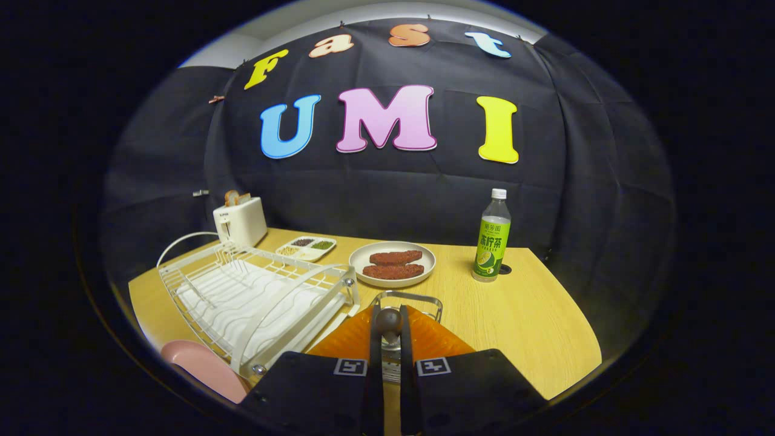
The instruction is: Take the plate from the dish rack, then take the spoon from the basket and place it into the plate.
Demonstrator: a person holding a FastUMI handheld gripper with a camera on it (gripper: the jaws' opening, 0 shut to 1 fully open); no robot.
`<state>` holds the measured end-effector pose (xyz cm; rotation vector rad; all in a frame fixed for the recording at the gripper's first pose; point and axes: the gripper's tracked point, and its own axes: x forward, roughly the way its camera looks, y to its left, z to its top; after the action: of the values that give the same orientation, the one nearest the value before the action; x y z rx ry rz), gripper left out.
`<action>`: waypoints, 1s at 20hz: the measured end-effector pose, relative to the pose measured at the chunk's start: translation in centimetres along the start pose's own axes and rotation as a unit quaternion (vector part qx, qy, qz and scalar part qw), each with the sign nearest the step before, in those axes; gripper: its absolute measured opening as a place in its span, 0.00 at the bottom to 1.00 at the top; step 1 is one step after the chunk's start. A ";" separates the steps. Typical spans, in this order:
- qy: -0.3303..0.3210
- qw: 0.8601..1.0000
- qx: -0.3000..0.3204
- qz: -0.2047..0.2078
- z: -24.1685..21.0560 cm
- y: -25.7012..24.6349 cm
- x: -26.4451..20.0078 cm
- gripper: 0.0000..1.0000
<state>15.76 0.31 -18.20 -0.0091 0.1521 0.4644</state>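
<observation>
The claw (387, 339) has its two fingers (374, 363) almost together. Between them, near the tips, sits a dark round knob with something shiny under it. I think this is the end of the spoon (388, 321), and the fingers seem to be pressing on it from both sides. The rest of the spoon is hidden by the fingers, so I cannot tell which way its long part points.

Right under the tips is the orange basket (433, 339) with a wire handle (407, 298) standing up at 12 o'clock from the claw. So the spoon is at the basket, not yet in the plate.

The pink plate (203, 366) is off the white dish rack (254, 300). It lies on the wooden surface (527, 315) just next to the rack's near corner, at about 9 o'clock from the claw and a little closer to the camera. That is the way the spoon has to go, I think: up out of the basket, then left past the rack's corner to the plate. The rack's corner is close to that path and could get bumped.

Farther away, at 12 o'clock, is a white plate with two brown food pieces (395, 264). A green bottle (491, 242) stands at 1 o'clock. A toaster (240, 221) and a small tray (307, 247) sit at 11 o'clock, behind the rack.
</observation>
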 end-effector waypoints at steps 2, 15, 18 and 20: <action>0.007 1.000 0.010 0.001 0.2 -0.6 0.2 0.14; -0.003 0.999 -0.011 0.032 8.3 0.1 -1.9 0.10; 0.005 0.999 -0.013 0.039 9.9 1.8 -5.5 0.10; 0.015 0.999 -0.012 0.043 10.3 3.6 -8.0 0.10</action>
<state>8.51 0.42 -6.74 -0.0337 0.1760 0.5515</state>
